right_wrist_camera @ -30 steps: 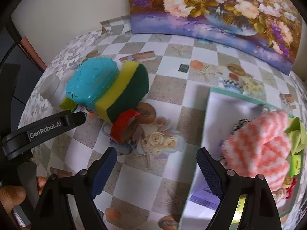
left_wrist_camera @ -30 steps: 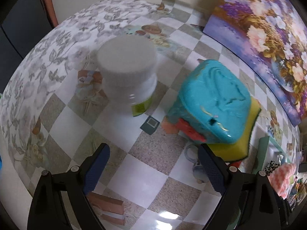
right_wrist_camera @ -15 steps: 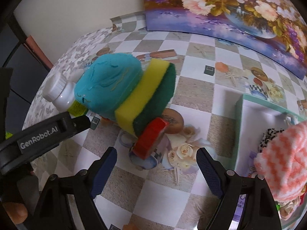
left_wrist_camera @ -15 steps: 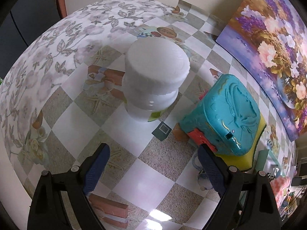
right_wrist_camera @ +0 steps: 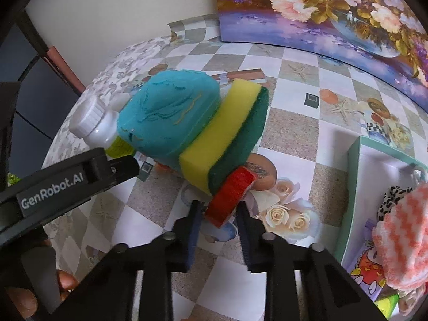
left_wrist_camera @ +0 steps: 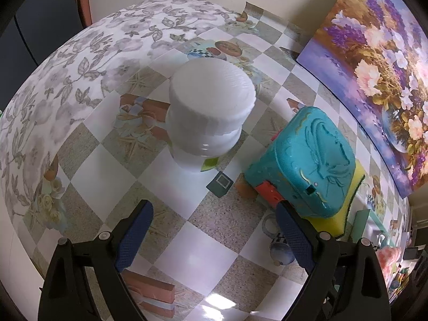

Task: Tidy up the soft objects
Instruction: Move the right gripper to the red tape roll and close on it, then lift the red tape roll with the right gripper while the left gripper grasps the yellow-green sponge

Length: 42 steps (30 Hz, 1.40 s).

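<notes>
1. Sponge, yellow on top and green below, lies on the checked table just past the tips of the right gripper.
2. A blue box leans on the sponge, on its far left side.
3. A red pad sits between the right fingers, which are closing on it; whether they press it yet I cannot tell.
4. The left gripper has its fingers spread wide with nothing between them.
5. A white bottle stands ahead of the left fingers.
6. A pink cloth lies in a tray, right of the right fingers.
</notes>
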Motion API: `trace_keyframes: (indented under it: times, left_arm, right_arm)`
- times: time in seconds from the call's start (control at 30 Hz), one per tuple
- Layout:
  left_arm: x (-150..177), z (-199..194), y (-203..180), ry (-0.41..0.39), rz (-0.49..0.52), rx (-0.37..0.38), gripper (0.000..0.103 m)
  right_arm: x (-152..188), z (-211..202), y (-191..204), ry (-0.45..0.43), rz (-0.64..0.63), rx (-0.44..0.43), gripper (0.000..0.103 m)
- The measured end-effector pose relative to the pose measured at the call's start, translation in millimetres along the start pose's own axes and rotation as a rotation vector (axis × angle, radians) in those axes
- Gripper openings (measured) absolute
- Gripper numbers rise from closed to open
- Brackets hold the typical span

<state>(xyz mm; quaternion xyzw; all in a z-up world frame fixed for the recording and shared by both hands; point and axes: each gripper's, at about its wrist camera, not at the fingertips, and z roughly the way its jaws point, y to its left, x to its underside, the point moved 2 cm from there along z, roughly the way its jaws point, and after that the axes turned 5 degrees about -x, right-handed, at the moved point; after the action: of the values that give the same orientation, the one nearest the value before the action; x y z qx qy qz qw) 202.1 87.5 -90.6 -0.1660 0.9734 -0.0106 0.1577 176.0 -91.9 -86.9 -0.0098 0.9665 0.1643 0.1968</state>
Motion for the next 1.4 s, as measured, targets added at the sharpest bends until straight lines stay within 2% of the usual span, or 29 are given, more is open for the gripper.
trace_keyframes:
  times: [0.23, 0.43, 0.63, 0.83, 0.9, 1.03, 1.13, 1.3, 1.4]
  left_arm:
    - [-1, -6, -3, -0.012, 0.007, 0.014, 0.093]
    - [0, -13, -7, -0.026, 0.013, 0.033, 0.093]
    - [1, -20, -16, -0.020, 0.019, 0.080, 0.093]
    - [6, -29, -37, -0.020, 0.072, 0.138, 0.093]
    - [9, -33, -45, -0.023, 0.098, 0.154, 0.091]
    - [15, -39, -63, -0.027, 0.165, 0.168, 0.076]
    - [20, -38, -74, -0.012, 0.193, 0.188, 0.074]
    - [26, -31, -85, 0.006, 0.190, 0.196, 0.073]
    - [27, -23, -88, 0.014, 0.149, 0.197, 0.067]
  right_arm:
    - [1, -3, -2, -0.003, 0.008, -0.017, 0.022]
    - [3, -11, -9, 0.001, 0.014, 0.005, 0.021]
    - [6, -21, -23, 0.011, 0.030, 0.034, 0.021]
    - [5, -43, -38, -0.018, 0.061, 0.046, 0.021]
    - [4, -53, -42, -0.033, 0.067, 0.051, 0.021]
    - [4, -72, -49, -0.061, 0.078, 0.061, 0.021]
    - [5, -84, -52, -0.078, 0.072, 0.071, 0.021]
    - [6, -96, -54, -0.099, 0.062, 0.077, 0.021]
    - [7, -98, -57, -0.098, 0.063, 0.079, 0.021]
